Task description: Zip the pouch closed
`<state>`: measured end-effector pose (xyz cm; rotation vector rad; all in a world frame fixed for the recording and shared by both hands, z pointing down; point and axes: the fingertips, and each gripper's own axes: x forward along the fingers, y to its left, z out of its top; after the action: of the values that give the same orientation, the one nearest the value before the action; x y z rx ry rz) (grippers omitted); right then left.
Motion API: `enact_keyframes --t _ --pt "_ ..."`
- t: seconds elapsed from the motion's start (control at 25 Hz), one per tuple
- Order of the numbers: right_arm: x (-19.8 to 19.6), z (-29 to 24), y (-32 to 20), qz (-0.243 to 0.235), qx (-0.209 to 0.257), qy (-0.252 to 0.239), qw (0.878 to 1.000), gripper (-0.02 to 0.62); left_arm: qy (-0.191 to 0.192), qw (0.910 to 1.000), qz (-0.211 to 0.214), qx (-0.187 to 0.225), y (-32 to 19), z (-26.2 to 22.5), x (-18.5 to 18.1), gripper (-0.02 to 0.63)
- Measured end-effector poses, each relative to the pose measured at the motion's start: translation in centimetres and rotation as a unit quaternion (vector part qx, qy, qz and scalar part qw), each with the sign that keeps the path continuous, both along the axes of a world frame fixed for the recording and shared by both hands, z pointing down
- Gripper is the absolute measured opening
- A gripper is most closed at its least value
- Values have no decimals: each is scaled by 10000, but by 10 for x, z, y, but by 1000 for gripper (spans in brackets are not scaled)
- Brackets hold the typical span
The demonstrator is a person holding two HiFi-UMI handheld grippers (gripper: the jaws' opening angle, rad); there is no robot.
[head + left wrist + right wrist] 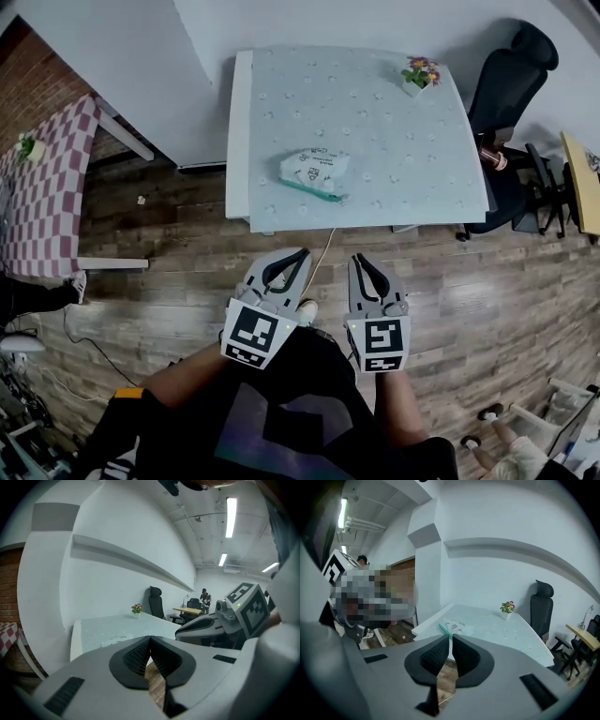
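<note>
Pouch (pixel 315 171) – white, with a teal strip along its near edge – lies flat on the tabletop (pixel 375 141), in the near-left part, close to the front edge. In the right gripper view the pouch (pixel 459 628) shows just above the jaw tips, on the near corner of the pale patterned surface. Nothing touches it.

A small pot of flowers (pixel 419 75) stands at the far right corner of the tabletop, well apart from the pouch. A black office chair (pixel 511 84) sits off the right side.

Your left gripper (pixel 302 252) and right gripper (pixel 357 258) are side by side over the wooden floor (pixel 169 281), short of the table's front edge and well apart from the pouch, both pointing toward it. The left gripper (pixel 150 639) has its jaws pressed together with nothing between them. The right gripper (pixel 451 637) reads the same – pads all but meeting, empty, only floor visible below the tips.

A table with a red-and-white checked cover (pixel 47 187) stands at the far left.
</note>
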<state>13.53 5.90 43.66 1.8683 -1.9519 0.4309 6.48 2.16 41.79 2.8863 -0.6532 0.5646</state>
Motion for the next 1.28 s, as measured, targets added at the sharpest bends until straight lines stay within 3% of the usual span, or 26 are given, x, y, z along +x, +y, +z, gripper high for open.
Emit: enact_keyframes --t 0.36,0.56,0.72,1.0,1.28 --pt "20 22 -58 -173 -615 556 9964 22 -20 10000 -57 -52 -64 16 7 11" --pt "23 37 -84 -382 -953 934 9903 85 -46 9999 49 -112 -86 28 10 11" --pt "30 52 -98 -743 -1159 1306 9818 104 -302 9994 108 -154 -96 44 11 12" --pt "42 91 -115 -1987 -1493 1964 9485 121 -539 9975 -442 -120 -121 58 19 12" --pt "50 119 -122 -3235 -1654 2044 9090 127 -613 9899 -1212 -415 -123 75 42 12"
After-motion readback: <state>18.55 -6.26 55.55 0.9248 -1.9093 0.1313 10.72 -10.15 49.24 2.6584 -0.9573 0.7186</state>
